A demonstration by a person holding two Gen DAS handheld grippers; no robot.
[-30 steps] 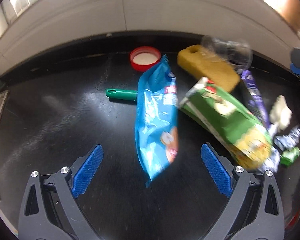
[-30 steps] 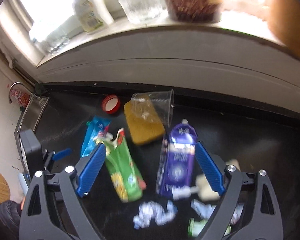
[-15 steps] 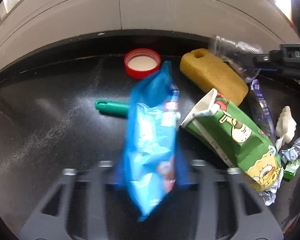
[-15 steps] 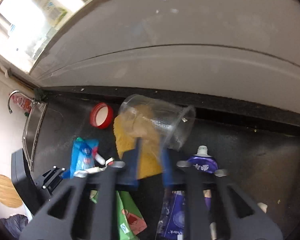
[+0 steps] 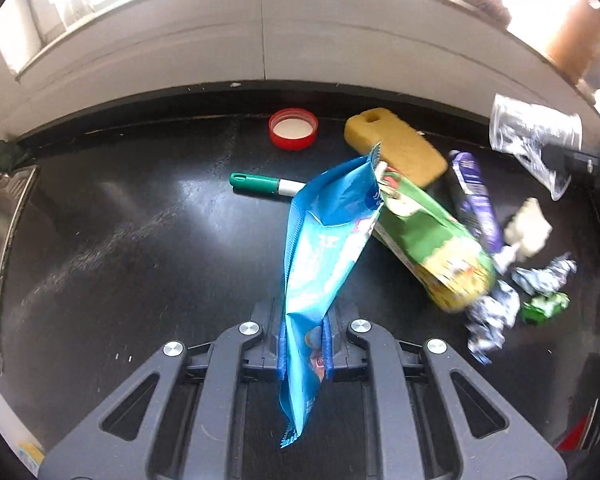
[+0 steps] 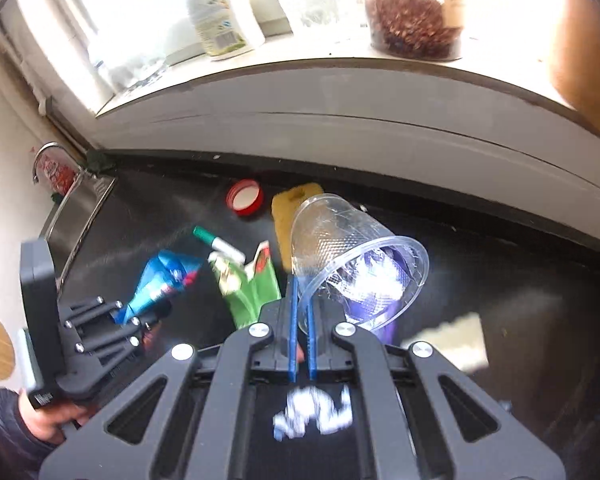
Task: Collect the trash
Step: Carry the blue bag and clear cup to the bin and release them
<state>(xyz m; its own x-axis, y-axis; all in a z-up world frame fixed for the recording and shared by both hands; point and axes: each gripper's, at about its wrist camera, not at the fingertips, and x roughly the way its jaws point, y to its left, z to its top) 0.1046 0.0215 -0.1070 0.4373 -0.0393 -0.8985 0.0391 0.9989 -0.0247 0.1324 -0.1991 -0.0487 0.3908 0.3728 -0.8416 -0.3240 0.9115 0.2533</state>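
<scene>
- Left tool (image 5: 304, 344): pressed onto blue wrapper (image 5: 324, 236), blue pads clamping its lower part.
- Blue wrapper: upright between the pads, top edge near sponge (image 5: 396, 148), bottom corner hanging below the pads; in the right view, seen at (image 6: 160, 284) in the left tool (image 6: 140, 316).
- Right tool (image 6: 300, 320): pressed onto rim of clear cup (image 6: 352, 256), pads nearly together with the thin wall between.
- Clear cup: on its side, mouth toward the camera, held above the tabletop (image 6: 520, 300); in the left view, seen at far right (image 5: 536, 140).
- Green carton (image 5: 432, 240): lying on the tabletop (image 5: 120, 220), just right of the blue wrapper, partly over the sponge.
- Purple pouch (image 5: 476, 196): lying right of the green carton; in the right view, visible through the cup.
- Red lid (image 5: 293, 128): open side up, near the back edge, left of the sponge.
- Green marker (image 5: 260, 183): lying flat, left of the blue wrapper, one end hidden behind it.
- Foil scraps (image 5: 544, 276): crumpled, at the right of the tabletop, beside a green scrap (image 5: 544, 307).
- White scrap (image 5: 526, 228): right of the purple pouch.
- Sink (image 6: 80, 216): at the left end of the tabletop.
- Sill (image 6: 340, 60): above the back wall, carrying a bottle (image 6: 220, 24) and a jar (image 6: 412, 24).
</scene>
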